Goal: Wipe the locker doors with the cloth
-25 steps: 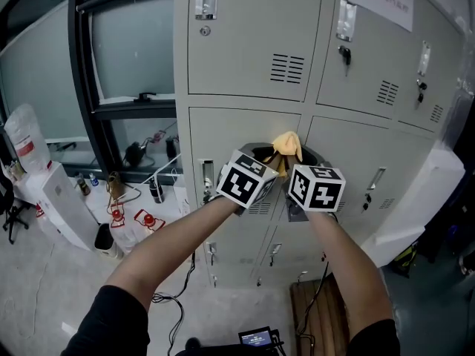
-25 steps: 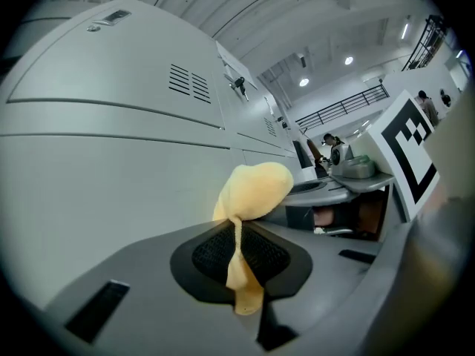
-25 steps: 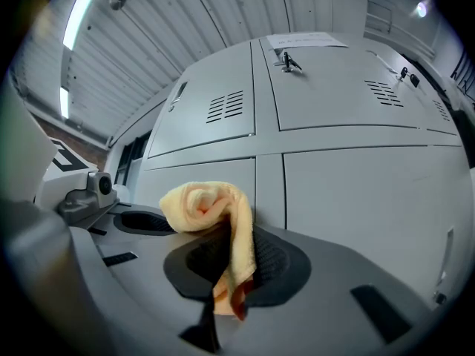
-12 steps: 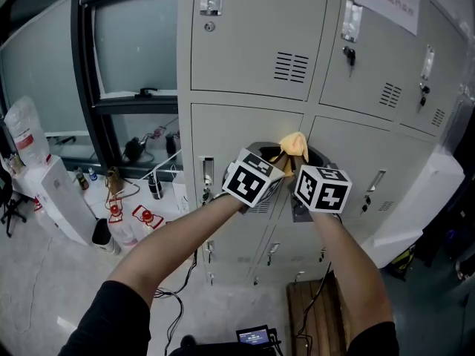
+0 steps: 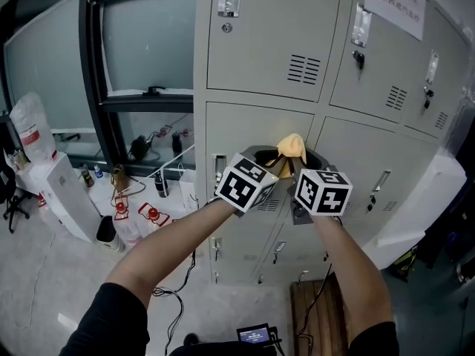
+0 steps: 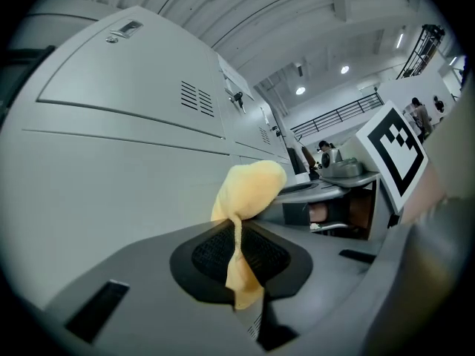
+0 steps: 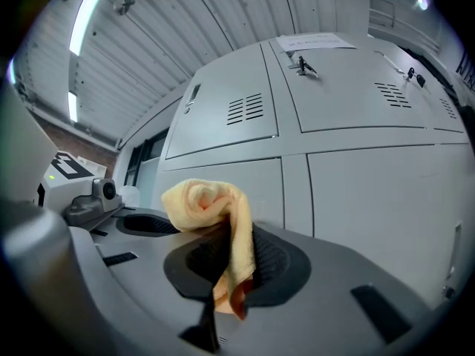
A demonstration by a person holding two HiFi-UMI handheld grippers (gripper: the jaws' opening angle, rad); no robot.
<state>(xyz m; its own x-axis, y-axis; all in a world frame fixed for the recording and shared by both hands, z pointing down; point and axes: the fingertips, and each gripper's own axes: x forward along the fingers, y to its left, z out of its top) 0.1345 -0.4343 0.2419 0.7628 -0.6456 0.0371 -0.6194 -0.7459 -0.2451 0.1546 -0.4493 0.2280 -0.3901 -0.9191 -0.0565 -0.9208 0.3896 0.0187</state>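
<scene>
A yellow cloth (image 5: 291, 148) is bunched up between both grippers in front of the grey locker doors (image 5: 252, 128). My left gripper (image 5: 272, 162) is shut on one end of it. In the left gripper view a thin strip of the cloth (image 6: 249, 191) is pinched between the dark pads (image 6: 211, 254). My right gripper (image 5: 300, 165) is shut on the other end. The right gripper view shows a cloth (image 7: 210, 202) fold hanging down between its pads (image 7: 271, 262). The cloth sits near the seam between two middle-row doors (image 7: 297, 184). Whether it touches the metal I cannot tell.
Locker handles and keys stick out on the doors, such as a handle (image 5: 217, 170) and a key (image 5: 358, 58). Left of the lockers are a dark window frame (image 5: 100, 87), a white appliance (image 5: 63, 199) and bottles (image 5: 152, 215) on the floor. A wooden pallet (image 5: 318, 310) lies below, a white object (image 5: 419, 202) at right.
Both grippers and the cloth have drifted slightly left across the locker front, and the head view has shifted. Both grips on the cloth are unchanged.
</scene>
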